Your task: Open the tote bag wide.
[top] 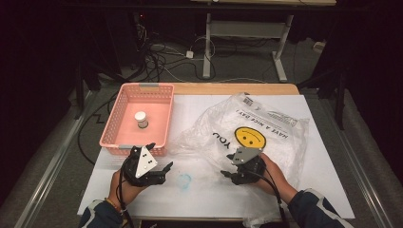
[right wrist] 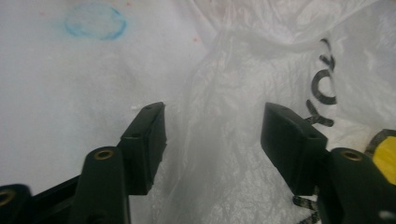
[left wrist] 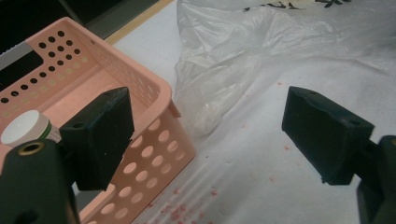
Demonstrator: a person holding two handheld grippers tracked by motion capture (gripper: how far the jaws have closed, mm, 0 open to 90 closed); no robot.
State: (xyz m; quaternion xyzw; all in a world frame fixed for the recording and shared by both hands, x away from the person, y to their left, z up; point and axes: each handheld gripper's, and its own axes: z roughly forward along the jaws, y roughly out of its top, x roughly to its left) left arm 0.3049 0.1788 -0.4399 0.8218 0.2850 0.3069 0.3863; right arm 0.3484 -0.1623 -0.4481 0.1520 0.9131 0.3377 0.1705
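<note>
A clear plastic bag with a yellow smiley face and black lettering lies crumpled on the right half of the white table sheet. A pink perforated basket stands at the back left and holds a small white-capped bottle. My left gripper hovers just in front of the basket's near right corner, open and empty; the left gripper view has its jaws wide apart beside the basket, the bottle and the bag. My right gripper is open at the bag's near left edge, bag film lying under its spread jaws.
A blue ring is drawn on the white sheet between the two grippers, also visible as a blue ring in the right gripper view. Small red specks dot the sheet near the basket. Beyond the far table edge are cables and a desk frame.
</note>
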